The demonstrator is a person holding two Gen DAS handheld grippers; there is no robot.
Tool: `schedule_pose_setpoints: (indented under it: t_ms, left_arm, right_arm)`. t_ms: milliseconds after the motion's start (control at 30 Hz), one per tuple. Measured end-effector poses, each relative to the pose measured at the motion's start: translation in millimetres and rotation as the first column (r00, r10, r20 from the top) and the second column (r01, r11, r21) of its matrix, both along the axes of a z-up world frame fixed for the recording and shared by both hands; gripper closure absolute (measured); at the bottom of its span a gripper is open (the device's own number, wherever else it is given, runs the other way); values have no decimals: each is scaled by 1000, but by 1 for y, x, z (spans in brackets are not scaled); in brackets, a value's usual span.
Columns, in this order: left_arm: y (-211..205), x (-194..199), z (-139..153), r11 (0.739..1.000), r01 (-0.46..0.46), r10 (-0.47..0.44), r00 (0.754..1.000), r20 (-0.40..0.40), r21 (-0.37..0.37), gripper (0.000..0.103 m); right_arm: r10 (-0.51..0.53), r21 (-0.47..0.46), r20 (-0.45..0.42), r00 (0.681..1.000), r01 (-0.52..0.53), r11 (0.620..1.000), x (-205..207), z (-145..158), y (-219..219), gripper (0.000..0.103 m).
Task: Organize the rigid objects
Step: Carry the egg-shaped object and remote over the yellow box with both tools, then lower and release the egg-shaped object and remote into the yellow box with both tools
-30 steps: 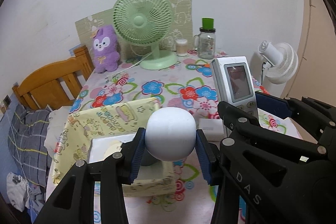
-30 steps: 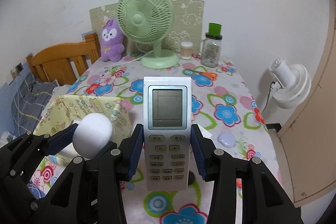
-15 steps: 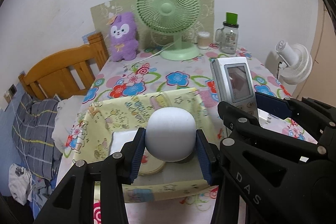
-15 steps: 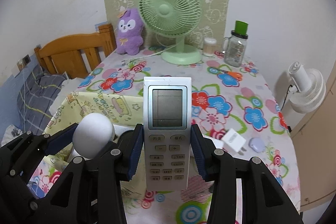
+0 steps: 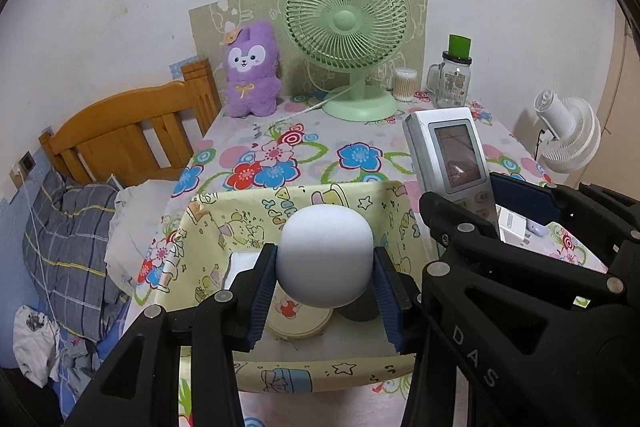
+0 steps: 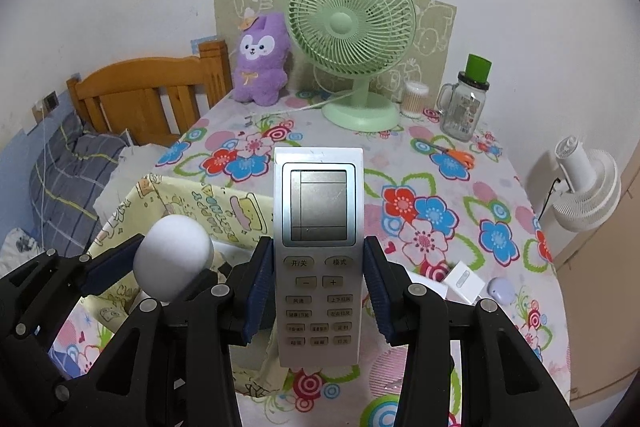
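Note:
My left gripper point(image 5: 325, 287) is shut on a white rounded object point(image 5: 325, 255) and holds it above a yellow cartoon-print fabric box point(image 5: 256, 223). Inside the box lie a round cream lid point(image 5: 301, 319) and a dark item point(image 5: 358, 311). My right gripper point(image 6: 318, 291) is shut on a silver remote control point(image 6: 319, 247), held upright just right of the box. The remote also shows in the left wrist view point(image 5: 452, 151), and the white object in the right wrist view point(image 6: 173, 255).
On the floral tablecloth point(image 6: 432, 211) stand a green fan point(image 6: 350, 39), a purple plush point(image 6: 262, 61), a glass jar mug point(image 6: 466, 103), a cotton swab pot point(image 6: 414, 99), orange scissors point(image 6: 456, 155), a white charger point(image 6: 462, 281) and a lilac case point(image 6: 501, 289). A wooden bed point(image 6: 144, 99) is left; a white floor fan point(image 6: 584, 187) is right.
Both grippers have moved left with their objects. The fabric box now lies directly under the white object, and its inside shows more fully.

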State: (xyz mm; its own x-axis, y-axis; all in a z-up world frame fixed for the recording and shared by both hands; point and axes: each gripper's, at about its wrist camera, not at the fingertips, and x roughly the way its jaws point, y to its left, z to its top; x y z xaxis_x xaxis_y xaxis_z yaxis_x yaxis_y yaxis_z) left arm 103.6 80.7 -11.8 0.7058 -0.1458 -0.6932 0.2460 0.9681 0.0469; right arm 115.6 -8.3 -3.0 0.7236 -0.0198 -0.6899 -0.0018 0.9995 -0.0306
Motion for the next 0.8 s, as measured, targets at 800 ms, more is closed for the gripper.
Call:
schedule_pose_setpoints:
  t_ms: [800]
  left_arm:
    - [34,23,-21,1000,3,-6,994,-106,-23,55]
  right_arm:
    - [68,119,-168,983,-49,992,31,-26,33,56]
